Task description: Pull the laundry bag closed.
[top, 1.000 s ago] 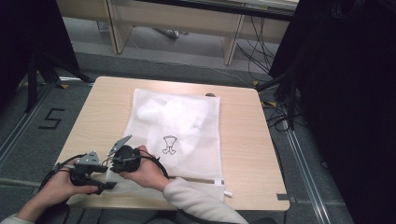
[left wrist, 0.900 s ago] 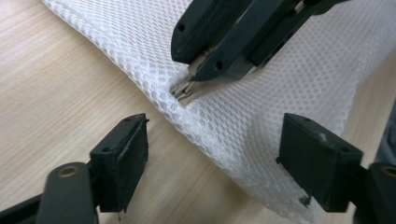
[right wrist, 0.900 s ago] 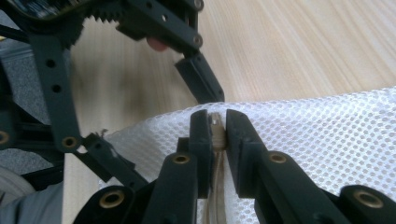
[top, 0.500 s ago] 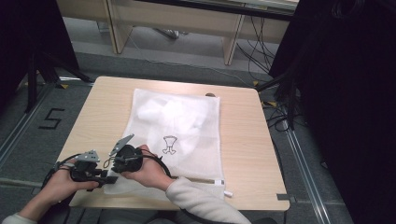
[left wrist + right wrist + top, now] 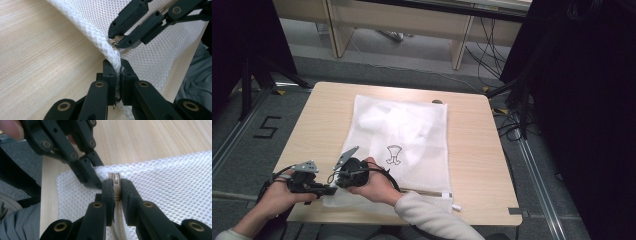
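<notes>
Mesh laundry bag (image 5: 399,140) lies flat across the middle of the wooden table (image 5: 472,150) in the high view, zipper edge nearest the person, both hands crowded at its near left corner. Left gripper (image 5: 331,189) sits just beside the right gripper (image 5: 343,176) there.

Over to the left gripper view: the left gripper (image 5: 118,71) has just been closing, and its jaws now pinch the bag's folded mesh edge (image 5: 110,50).

Right gripper view now: the right gripper (image 5: 117,187) is clamped on the beige zipper pull (image 5: 116,181), mesh spread beneath.
</notes>
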Tool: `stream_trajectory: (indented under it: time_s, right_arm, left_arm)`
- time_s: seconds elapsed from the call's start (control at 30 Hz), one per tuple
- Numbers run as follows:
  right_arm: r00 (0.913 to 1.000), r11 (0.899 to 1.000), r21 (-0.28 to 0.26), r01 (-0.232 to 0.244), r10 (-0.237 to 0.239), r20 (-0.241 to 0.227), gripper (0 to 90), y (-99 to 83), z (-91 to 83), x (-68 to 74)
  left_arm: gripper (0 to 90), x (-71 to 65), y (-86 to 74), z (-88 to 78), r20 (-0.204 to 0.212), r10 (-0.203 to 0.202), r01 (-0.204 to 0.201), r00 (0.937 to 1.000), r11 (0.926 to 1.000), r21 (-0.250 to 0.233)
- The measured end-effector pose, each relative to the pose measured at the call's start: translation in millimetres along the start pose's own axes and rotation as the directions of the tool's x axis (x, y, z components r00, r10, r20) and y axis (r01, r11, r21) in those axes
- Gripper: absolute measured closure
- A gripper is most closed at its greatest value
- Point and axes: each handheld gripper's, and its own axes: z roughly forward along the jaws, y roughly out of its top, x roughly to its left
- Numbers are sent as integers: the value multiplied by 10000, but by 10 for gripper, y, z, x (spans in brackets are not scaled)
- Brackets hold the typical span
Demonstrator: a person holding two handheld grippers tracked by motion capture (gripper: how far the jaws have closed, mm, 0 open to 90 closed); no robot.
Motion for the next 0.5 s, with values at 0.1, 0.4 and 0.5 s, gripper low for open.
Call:
stream_trajectory:
  time_s: [0.1, 0.4, 0.5]
  right_arm:
    - [9999, 10000, -73, 56, -57, -116, 823, -17, -14, -6]
    - [9999, 10000, 85, -33, 34, -139, 823, -122, 9, -24]
    - [10000, 9998, 168, 80, -80, 16, 823, -122, -7, -26]
  left_arm:
    - [851, 6, 2, -9, 59, -69, 69, 10000, 10000, -32]
    - [852, -4, 3, -15, 31, -131, 131, 9999, 9999, -82]
    - [851, -5, 2, -15, -1, -77, 77, 10000, 9999, -111]
